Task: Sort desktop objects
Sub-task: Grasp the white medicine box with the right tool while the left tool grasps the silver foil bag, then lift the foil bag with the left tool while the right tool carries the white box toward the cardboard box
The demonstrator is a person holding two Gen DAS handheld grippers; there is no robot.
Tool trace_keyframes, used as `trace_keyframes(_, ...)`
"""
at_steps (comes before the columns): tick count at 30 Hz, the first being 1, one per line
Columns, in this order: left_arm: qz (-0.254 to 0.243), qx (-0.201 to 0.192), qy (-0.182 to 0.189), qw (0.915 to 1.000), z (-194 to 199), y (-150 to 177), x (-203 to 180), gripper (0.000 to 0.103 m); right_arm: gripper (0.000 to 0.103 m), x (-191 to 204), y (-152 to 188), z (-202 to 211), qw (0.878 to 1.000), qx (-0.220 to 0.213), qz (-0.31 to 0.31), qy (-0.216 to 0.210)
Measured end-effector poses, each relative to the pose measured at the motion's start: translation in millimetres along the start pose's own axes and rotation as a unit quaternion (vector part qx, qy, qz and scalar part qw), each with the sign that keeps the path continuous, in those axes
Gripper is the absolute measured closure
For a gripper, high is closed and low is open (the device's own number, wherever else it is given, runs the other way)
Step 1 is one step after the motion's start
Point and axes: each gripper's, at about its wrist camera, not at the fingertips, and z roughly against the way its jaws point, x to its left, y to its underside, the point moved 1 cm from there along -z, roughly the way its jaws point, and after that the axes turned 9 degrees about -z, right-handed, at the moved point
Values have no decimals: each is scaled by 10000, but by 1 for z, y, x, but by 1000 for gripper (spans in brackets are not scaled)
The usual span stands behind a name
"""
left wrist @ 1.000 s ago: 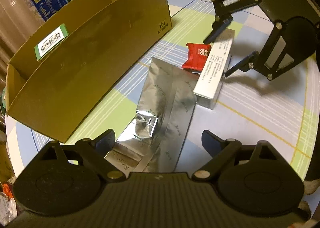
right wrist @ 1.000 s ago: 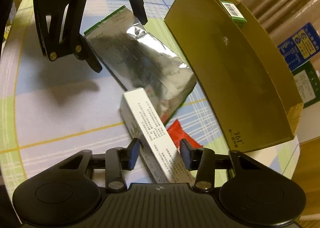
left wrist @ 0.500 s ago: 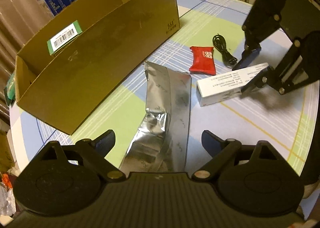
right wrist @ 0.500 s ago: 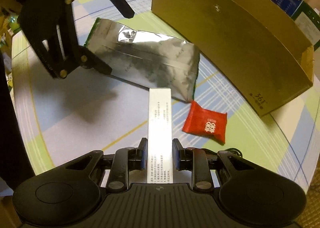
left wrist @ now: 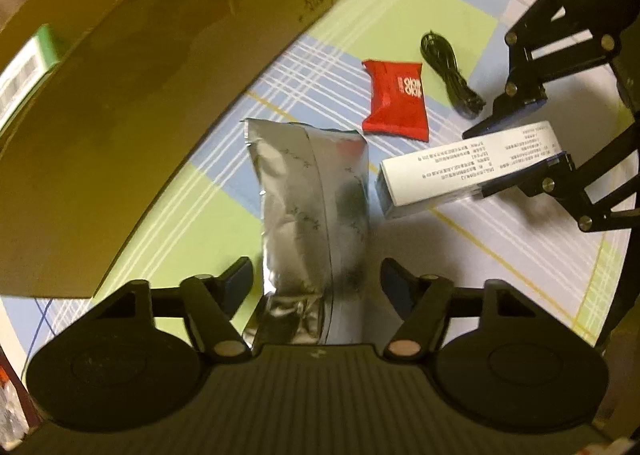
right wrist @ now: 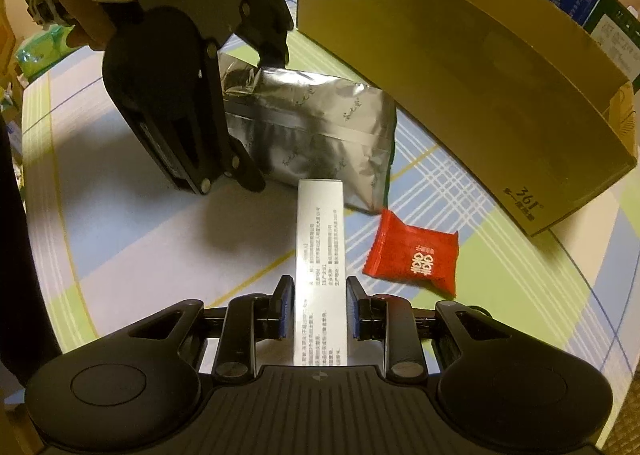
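Right gripper (right wrist: pixel 319 305) is clamped on our white box (right wrist: pixel 320 251), pads on its long sides at the near end, so the box's long axis runs straight out fwd along the fingers, far end pointing at the foil bag (right wrist: pixel 320 135). Left gripper (left wrist: pixel 316 281) is spread wide, straddling the bag's near end, nothing pinched yet; bag's length also runs along its fingers. Carton (right wrist: pixel 460 67) is our landmark: bag lies just in front of its long wall, box further out, red packet (right wrist: pixel 414 259) near its corner, w/ a black cable (left wrist: pixel 450 75) beyond. We judge box goes in the carton next.
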Motion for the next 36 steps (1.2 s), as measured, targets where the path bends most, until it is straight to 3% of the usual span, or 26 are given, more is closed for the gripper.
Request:
trace_keyframes(5, 13, 92, 107, 9999, -9, -2, 1, 44, 76, 2, -3, -7, 10000, 12, -50, -71)
trace_keyframes(9, 85, 51, 122, 9999, -8, -1, 2, 58, 74, 3, -6, -12, 9998, 87, -137, -79)
trace_keyframes(12, 108, 66, 120, 9998, -7, 2, 1, 60, 74, 5, -7, -15, 9996, 146, -231, -41)
trace_keyframes(29, 292, 40, 60, 9995, -3, 10, -7, 60, 73, 20, -8, -18, 9996, 162, -220, 43)
trace_keyframes(36, 332, 35, 52, 9994, -4, 10, -6, 60, 79, 21, -10, -19, 9996, 157, -239, 46)
